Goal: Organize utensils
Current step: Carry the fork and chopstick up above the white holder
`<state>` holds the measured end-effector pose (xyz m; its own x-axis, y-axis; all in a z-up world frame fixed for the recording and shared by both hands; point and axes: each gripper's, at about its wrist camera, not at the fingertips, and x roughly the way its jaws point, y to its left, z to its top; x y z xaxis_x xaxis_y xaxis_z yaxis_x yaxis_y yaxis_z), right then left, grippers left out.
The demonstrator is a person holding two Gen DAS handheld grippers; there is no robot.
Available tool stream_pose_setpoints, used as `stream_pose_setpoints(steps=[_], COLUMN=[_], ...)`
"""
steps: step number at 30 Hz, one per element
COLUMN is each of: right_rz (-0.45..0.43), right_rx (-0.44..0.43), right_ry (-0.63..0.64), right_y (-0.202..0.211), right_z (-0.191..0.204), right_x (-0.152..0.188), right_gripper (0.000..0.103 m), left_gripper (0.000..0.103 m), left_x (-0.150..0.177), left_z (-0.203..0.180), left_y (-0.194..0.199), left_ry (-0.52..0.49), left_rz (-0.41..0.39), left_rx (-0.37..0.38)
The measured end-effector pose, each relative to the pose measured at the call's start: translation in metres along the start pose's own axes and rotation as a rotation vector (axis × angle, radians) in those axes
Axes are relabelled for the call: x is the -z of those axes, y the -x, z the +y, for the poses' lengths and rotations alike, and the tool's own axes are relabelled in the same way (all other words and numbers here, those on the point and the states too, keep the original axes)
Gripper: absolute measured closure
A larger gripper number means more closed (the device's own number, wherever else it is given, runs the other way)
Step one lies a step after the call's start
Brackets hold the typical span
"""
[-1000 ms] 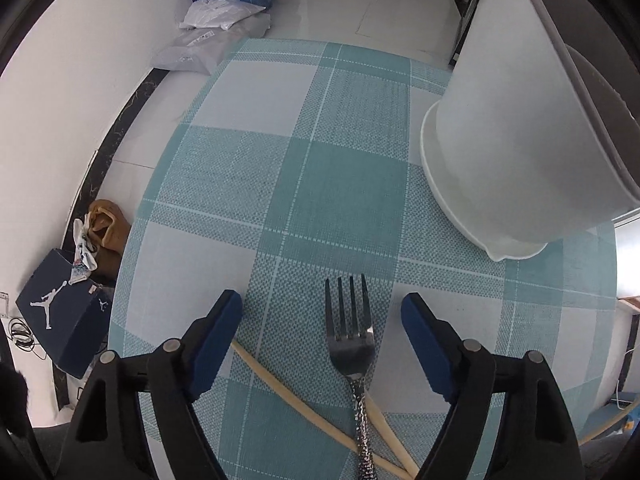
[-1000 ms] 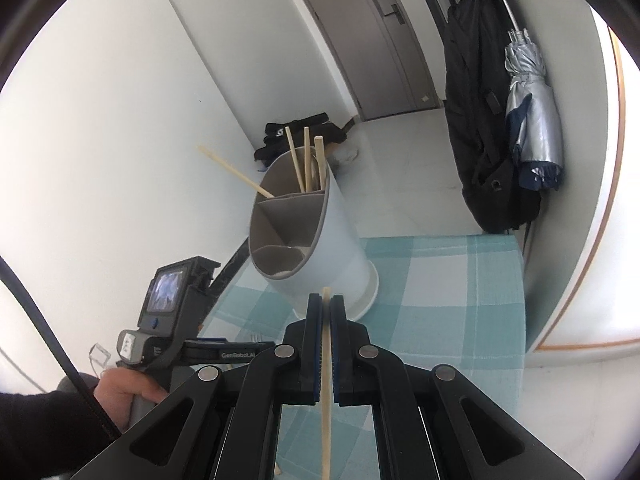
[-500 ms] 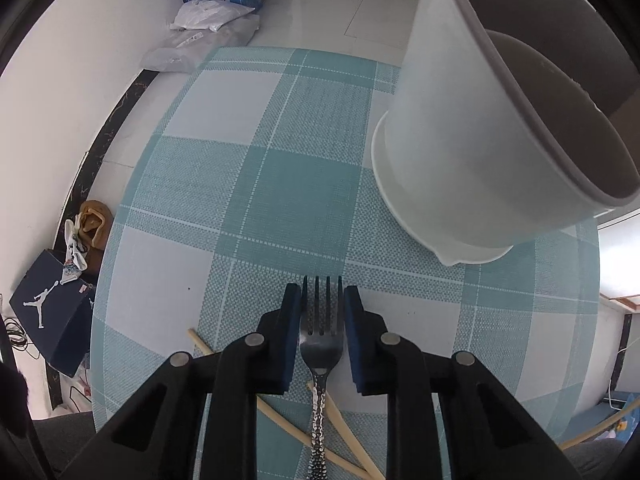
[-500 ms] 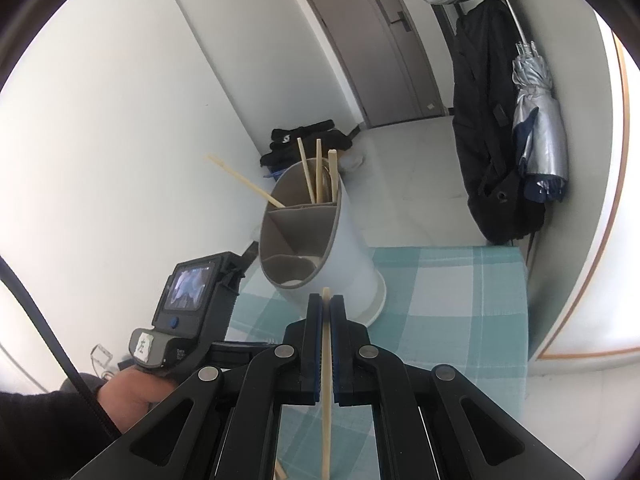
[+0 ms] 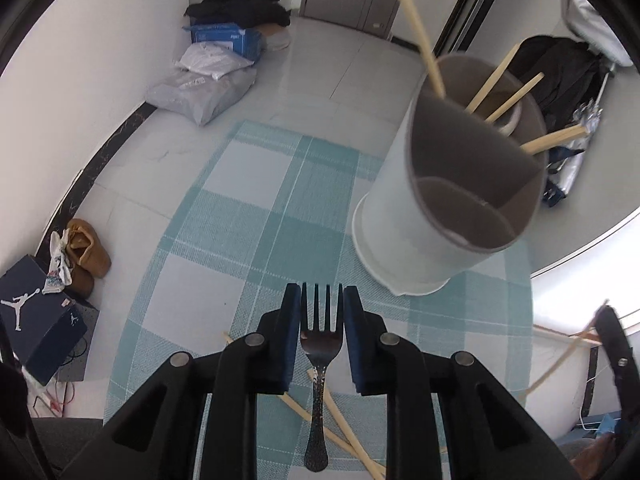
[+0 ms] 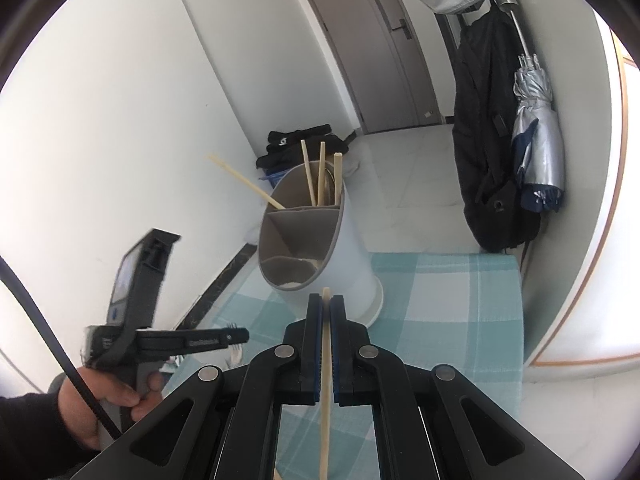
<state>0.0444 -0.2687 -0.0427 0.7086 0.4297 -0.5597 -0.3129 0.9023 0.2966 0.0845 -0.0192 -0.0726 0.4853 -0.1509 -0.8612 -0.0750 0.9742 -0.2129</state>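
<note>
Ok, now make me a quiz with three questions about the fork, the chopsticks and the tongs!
1. Where is the fork?
A) on the floor
B) on a plate
C) between the left tongs

2. How many chopsticks stand in the holder?
A) four
B) one
C) eight

3. What are the right tongs doing?
A) wide open, empty
B) shut on a chopstick
C) shut on a spoon

Answers:
1 C, the fork's head sits squeezed between the two blue pads.
2 A, one leans sideways and three stand straighter, all in one compartment.
3 B, the pads pinch a pale stick with no gap.
</note>
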Motion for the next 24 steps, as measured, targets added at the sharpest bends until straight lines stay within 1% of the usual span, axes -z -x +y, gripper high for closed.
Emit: stream_pose_setpoints(steps=[2,4,9,14,19,24], right_rz=[-0.002,-0.009,-0.019,-0.023,-0.026,-0.052], right_rx=[0.013,0.03,0.046,0.056,0.063,0.066], right_ry=[-0.012,-0.016,-0.01,-0.008,-0.008,-0.003], right_y=[0.0,0.001,0.003,0.003,0.004,0.01], right_z=[0.0,0.001,0.007,0.015,0.02,0.024], right_x=[0.001,0.002,0.002,0.003,0.005,0.003], right_gripper=[0.1,0.1,0.1,0.1,0.1,0.1], left_gripper=[0.086,0.086,0.086,0.086,0.086,0.086], left_x=[0.001,0.006,0.02,0.02,0.026,0.03], left_z=[-0.004,-0.007,-0.009,0.002,0.003,0.002], left_y=[0.014,0.028,0.047,0.054,0.066,0.08], left_ry=[-0.021,-0.042,-0.096,-0.102,-0.124,-0.155], left_rz=[-0.055,-0.108,-0.171,-0.168,-0.157,-0.173], left_rx=[0.048,0.071,0.107,0.13,0.137,0.156])
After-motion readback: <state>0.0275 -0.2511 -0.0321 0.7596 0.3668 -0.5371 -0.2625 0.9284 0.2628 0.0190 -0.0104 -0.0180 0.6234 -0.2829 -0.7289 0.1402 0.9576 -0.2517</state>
